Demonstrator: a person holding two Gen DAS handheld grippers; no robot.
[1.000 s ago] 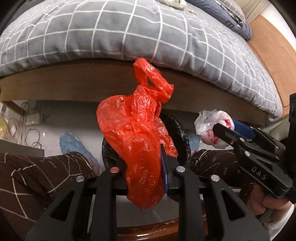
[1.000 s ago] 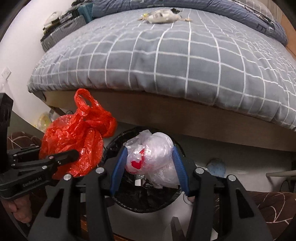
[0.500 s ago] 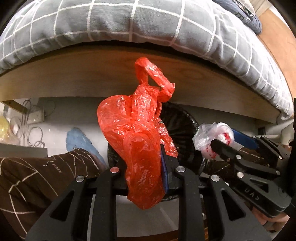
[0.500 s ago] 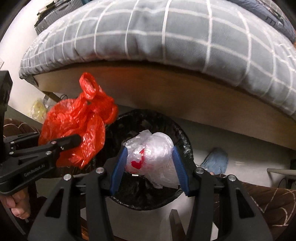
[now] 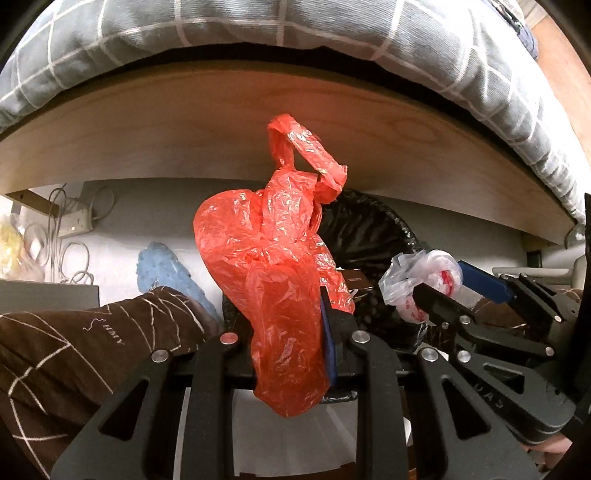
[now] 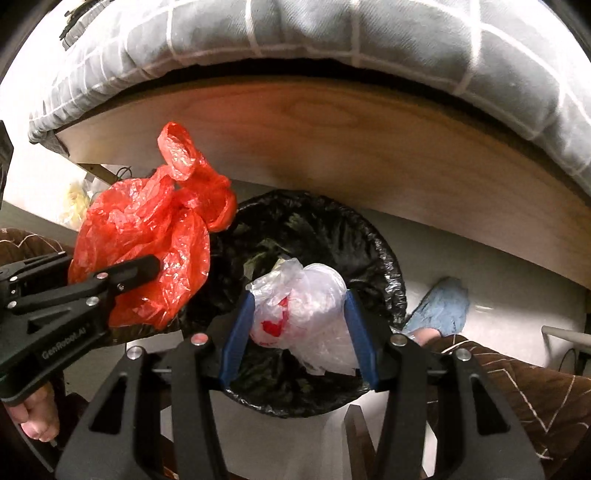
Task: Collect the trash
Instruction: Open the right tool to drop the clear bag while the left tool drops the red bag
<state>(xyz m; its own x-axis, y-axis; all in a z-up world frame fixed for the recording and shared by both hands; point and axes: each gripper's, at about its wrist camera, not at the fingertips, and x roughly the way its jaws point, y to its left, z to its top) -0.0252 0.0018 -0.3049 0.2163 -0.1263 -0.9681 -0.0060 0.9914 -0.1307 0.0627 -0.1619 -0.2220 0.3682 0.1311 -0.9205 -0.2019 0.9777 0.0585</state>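
Note:
My left gripper (image 5: 291, 325) is shut on a crumpled red plastic bag (image 5: 273, 266), held over the left rim of a round bin lined with a black bag (image 6: 369, 236). The red bag also shows in the right wrist view (image 6: 147, 236). My right gripper (image 6: 299, 321) is shut on a crumpled white plastic bag with red print (image 6: 306, 314), directly above the bin's opening. That white bag shows in the left wrist view (image 5: 424, 277), with the bin (image 5: 369, 236) behind it. Dark trash lies inside the bin.
A wooden bed frame (image 6: 369, 133) with a grey checked duvet (image 6: 332, 33) overhangs the bin. The person's legs in brown trousers (image 5: 74, 343) and blue slippers (image 6: 443, 306) flank the bin. Cables and a power strip (image 5: 74, 225) lie at the left.
Both grippers have moved down and forward toward the bin with their bags. The bin now looks larger and sits right under the white bag. The bed top has left view.

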